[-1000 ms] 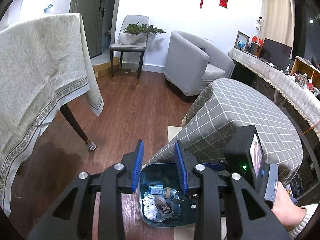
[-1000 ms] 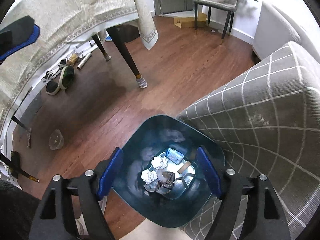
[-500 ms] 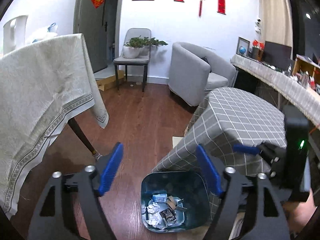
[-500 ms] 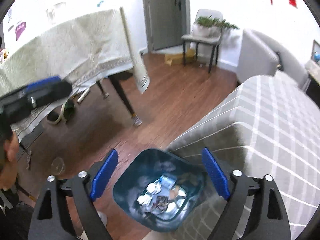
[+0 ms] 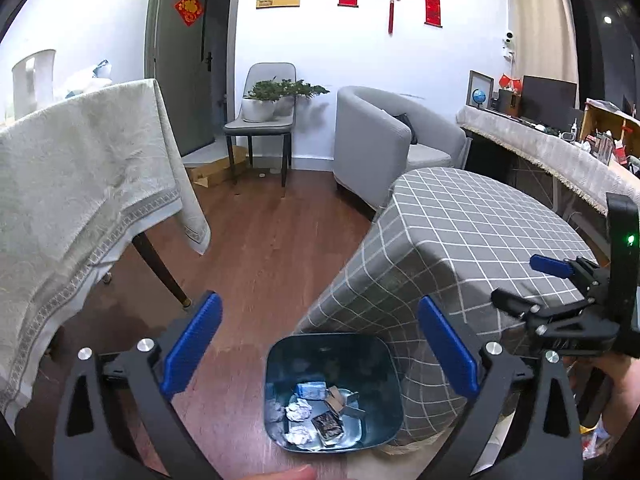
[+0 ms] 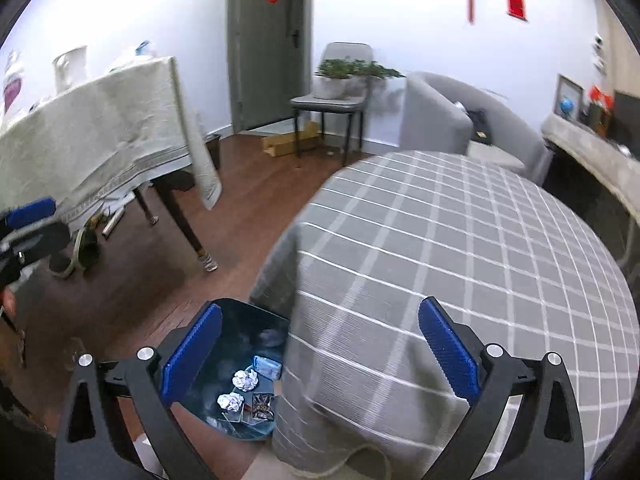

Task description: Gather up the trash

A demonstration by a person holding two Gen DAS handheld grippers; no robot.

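On the floor: dark blue bin (image 5: pixel 333 390) | crumpled paper (image 5: pixel 298 411), wrappers inside | both tongs opening, nothing between them

White walls (image 5: pixel 320 60), wooden floor (image 5: pixel 260 240), grey armchair (image 5: pixel 372 140).

Low in my left view, the bin (image 5: pixel 332 388) sits on the floor (image 5: pixel 256 264) against the checked table (image 5: pixel 460 236), trash (image 5: pixel 312 412) inside.

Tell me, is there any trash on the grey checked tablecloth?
No, the grey checked tablecloth is bare; the trash lies in the blue bin.
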